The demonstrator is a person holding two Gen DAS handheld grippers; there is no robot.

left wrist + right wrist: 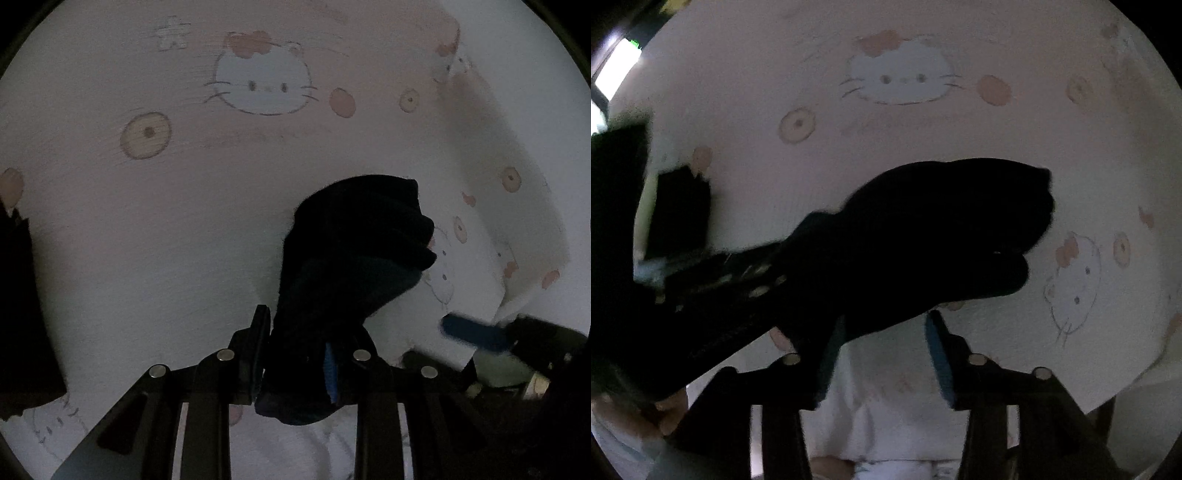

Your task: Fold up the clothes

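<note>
- Nearest me, my left hand-held gripper [295, 354] pinches the black garment [351, 251], lifting it for folding.
- My right hand-held gripper [882, 350] gapes empty at six o'clock beneath it, above the cartoon-cat sheet [775, 184].

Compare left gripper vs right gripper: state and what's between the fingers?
The left gripper is shut on the black garment, its fingers pinching the cloth; the right gripper stands open, fingers apart, with only bedsheet showing in the gap. The garment bunches out of the left gripper, while it merely hangs in front of the right one, overlapping its left finger. Shared: both point steeply down at the cartoon-cat bedsheet.
</note>
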